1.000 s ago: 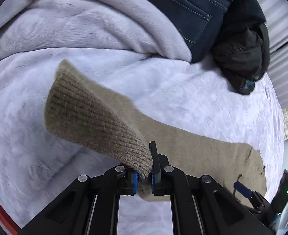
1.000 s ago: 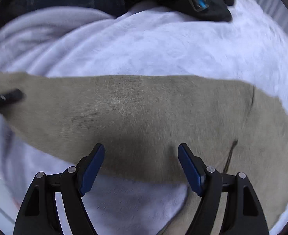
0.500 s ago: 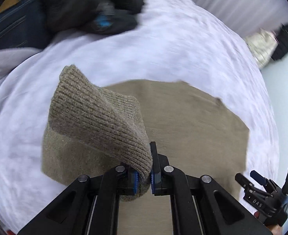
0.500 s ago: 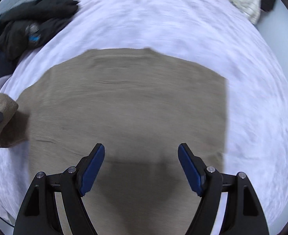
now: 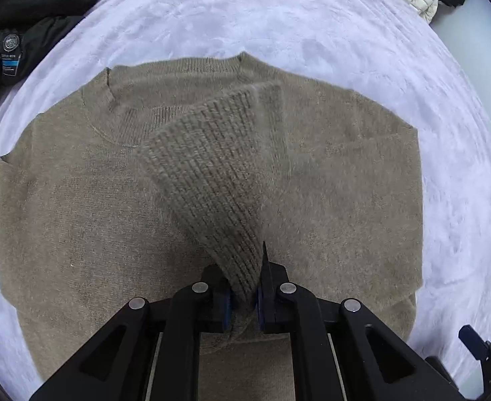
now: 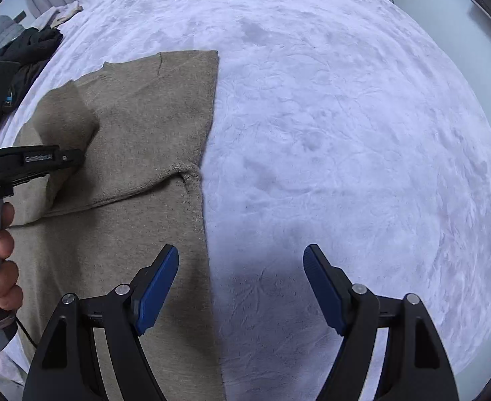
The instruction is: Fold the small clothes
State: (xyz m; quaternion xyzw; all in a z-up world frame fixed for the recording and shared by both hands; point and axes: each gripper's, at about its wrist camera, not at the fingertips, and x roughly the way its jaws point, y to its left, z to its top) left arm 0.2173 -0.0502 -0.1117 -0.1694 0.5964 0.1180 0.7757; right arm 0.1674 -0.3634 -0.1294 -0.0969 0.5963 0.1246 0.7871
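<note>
Under both of my grippers is the bed's pale lilac fleece blanket [image 6: 329, 117], with a heap of dark clothes [image 5: 28, 33] at its far left corner. The beige knit sweater [image 5: 78, 217] lies flat on the blanket, collar toward the far side, its body running from the collar back toward me. In the right wrist view its straight side edge passes just inside my right gripper's [image 6: 242, 287] near finger, so the sweater lies to that gripper's left. The right gripper has its jaws spread wide with nothing between them, only blanket below. My left gripper [image 5: 243, 297] is pinched tight on the ribbed sleeve cuff [image 5: 212, 173], and the sleeve is lifted and draped diagonally across the chest, cuff end nearest me. I judge the left hand is the one placed to lay that sleeve down across the body; the right sits off the sweater's edge, nearest the side seam.
</note>
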